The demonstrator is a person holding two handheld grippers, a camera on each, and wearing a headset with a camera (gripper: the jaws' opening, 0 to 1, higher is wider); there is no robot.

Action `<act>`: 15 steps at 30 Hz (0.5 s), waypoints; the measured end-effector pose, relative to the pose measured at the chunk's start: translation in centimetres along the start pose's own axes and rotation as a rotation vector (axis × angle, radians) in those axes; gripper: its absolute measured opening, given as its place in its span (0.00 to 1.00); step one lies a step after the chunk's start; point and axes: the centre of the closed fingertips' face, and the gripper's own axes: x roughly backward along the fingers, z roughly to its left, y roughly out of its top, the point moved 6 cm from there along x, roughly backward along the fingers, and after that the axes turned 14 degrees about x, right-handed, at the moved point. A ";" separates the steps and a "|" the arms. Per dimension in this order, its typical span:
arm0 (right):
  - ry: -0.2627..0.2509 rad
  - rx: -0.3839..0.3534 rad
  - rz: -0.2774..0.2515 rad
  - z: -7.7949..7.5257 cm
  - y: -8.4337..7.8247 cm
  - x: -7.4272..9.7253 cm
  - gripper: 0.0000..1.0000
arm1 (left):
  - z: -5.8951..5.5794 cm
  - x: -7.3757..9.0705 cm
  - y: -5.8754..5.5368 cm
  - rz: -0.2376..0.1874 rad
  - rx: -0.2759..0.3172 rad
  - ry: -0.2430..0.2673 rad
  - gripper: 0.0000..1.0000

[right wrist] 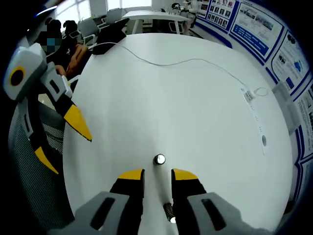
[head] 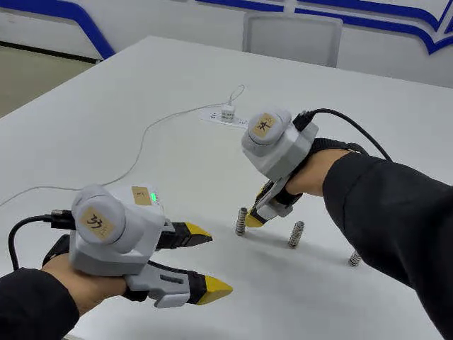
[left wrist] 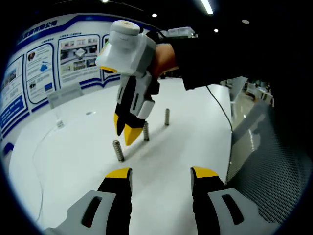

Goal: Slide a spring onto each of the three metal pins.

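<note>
Left gripper (head: 205,261) is held low and level in the near hand, jaws spread wide with nothing between them. Right gripper (head: 253,220) points steeply down from a raised wrist, jaws parted narrowly and gripping nothing, tips just beside the first pin (head: 241,221). The right gripper view presents a pin end-on, just ahead of the tips; the left gripper view gives three pins side-on in a row, upright, each wearing a spring (left wrist: 117,150). Beyond lie the white table (head: 141,92) and a cable (head: 145,134) — then a blue-striped wall (head: 71,14).

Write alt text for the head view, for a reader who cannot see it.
The right gripper points down beside the leftmost of three upright springs on a white table; the left gripper hangs open, nearer the camera.
</note>
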 end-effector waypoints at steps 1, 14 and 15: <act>-0.003 -0.001 -0.002 0.0 -0.1 0.1 0.23 | 0.0 0.0 0.0 0.000 0.000 0.000 0.49; -0.043 -0.033 -0.066 2.1 -2.2 2.1 0.24 | 0.0 0.0 -0.1 0.006 -0.002 0.002 0.49; -0.048 -0.036 -0.073 2.4 -2.4 2.4 0.24 | 0.1 0.0 -0.1 0.006 -0.002 0.003 0.49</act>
